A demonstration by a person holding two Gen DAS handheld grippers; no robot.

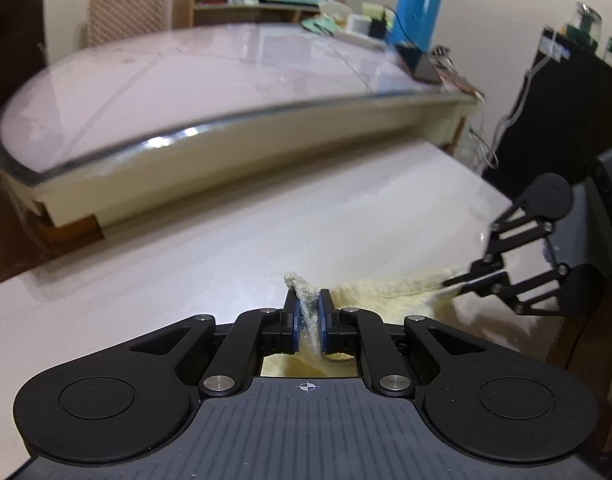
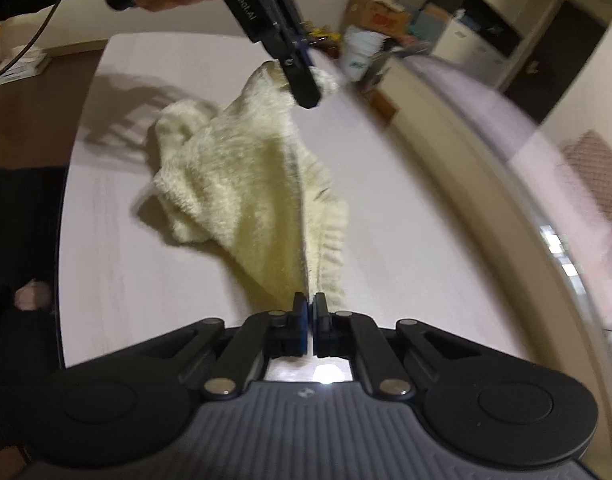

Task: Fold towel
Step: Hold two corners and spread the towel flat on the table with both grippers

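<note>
Towel (image 2: pixel 242 184) stretched between clamped left claw (image 1: pixel 308 312) and right claw (image 2: pixel 310 312)

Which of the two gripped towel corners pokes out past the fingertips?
The one in the left gripper: a towel tuft sticks above its pads. The right gripper pinches only the hem.

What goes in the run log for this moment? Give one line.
task: fold towel | left gripper: shut on towel corner | right gripper: shut on towel edge | towel: partly lifted off table
</note>
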